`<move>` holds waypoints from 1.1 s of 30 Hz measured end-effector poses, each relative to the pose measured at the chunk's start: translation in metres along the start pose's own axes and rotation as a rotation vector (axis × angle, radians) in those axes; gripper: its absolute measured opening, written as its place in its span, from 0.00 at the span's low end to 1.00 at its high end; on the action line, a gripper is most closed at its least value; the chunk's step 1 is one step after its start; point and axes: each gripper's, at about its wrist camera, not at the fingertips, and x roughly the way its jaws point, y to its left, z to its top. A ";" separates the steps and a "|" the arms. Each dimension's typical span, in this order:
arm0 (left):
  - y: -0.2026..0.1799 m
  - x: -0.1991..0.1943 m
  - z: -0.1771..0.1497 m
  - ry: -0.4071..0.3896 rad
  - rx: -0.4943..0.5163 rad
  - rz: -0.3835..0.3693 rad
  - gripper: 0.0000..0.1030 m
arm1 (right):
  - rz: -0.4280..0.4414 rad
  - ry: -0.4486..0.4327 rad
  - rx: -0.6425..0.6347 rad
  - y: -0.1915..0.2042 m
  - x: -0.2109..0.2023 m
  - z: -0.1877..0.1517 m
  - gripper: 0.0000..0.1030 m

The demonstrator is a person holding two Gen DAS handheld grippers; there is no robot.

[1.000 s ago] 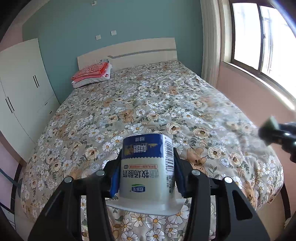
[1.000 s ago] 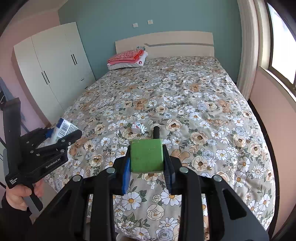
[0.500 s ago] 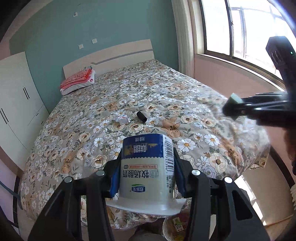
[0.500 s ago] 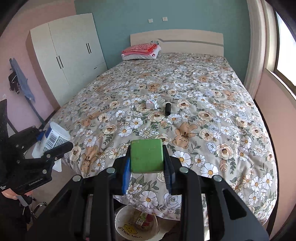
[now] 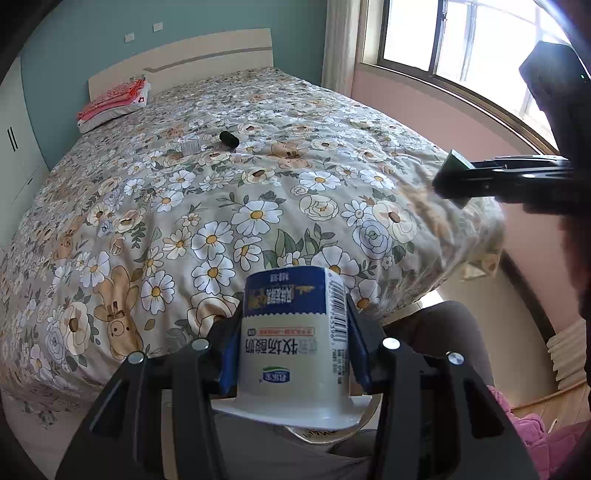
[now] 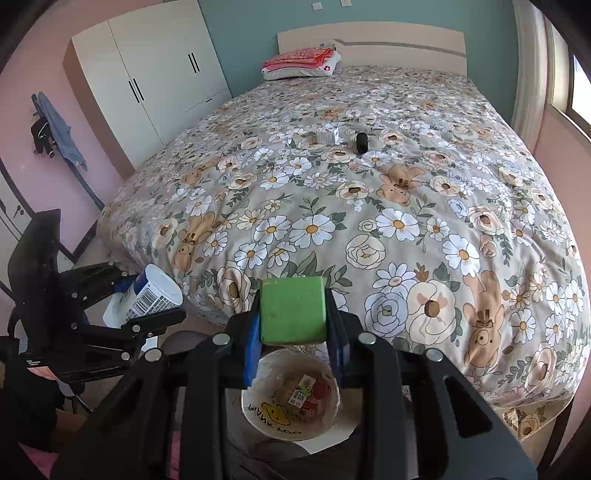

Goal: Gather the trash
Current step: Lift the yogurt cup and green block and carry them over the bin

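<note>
Our bedroom in daylight

We see a floral bed (image 6: 369,206), white wardrobe (image 6: 155,74), teal wall (image 5: 110,33) and sunlit window (image 5: 461,44).

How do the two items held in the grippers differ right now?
The yogurt cup in the left gripper is round, white and blue with printed text; the green block in the right gripper is a plain cube. The cup is larger and held upside down. Both are clamped between blue pads.
</note>
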 end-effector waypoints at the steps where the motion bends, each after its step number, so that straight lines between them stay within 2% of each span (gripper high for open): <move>1: 0.002 0.008 -0.007 0.013 -0.012 -0.001 0.48 | 0.004 0.012 0.003 0.000 0.006 -0.008 0.30; 9: 0.004 0.068 -0.061 0.146 -0.045 -0.051 0.48 | 0.052 0.143 0.053 -0.004 0.067 -0.071 0.30; 19: -0.008 0.135 -0.113 0.280 -0.062 -0.105 0.48 | 0.055 0.332 0.091 -0.010 0.153 -0.141 0.30; 27: -0.008 0.185 -0.148 0.379 -0.147 -0.160 0.48 | 0.066 0.490 0.123 -0.012 0.217 -0.193 0.30; 33: -0.005 0.217 -0.166 0.445 -0.209 -0.166 0.48 | 0.069 0.579 0.115 -0.009 0.252 -0.217 0.30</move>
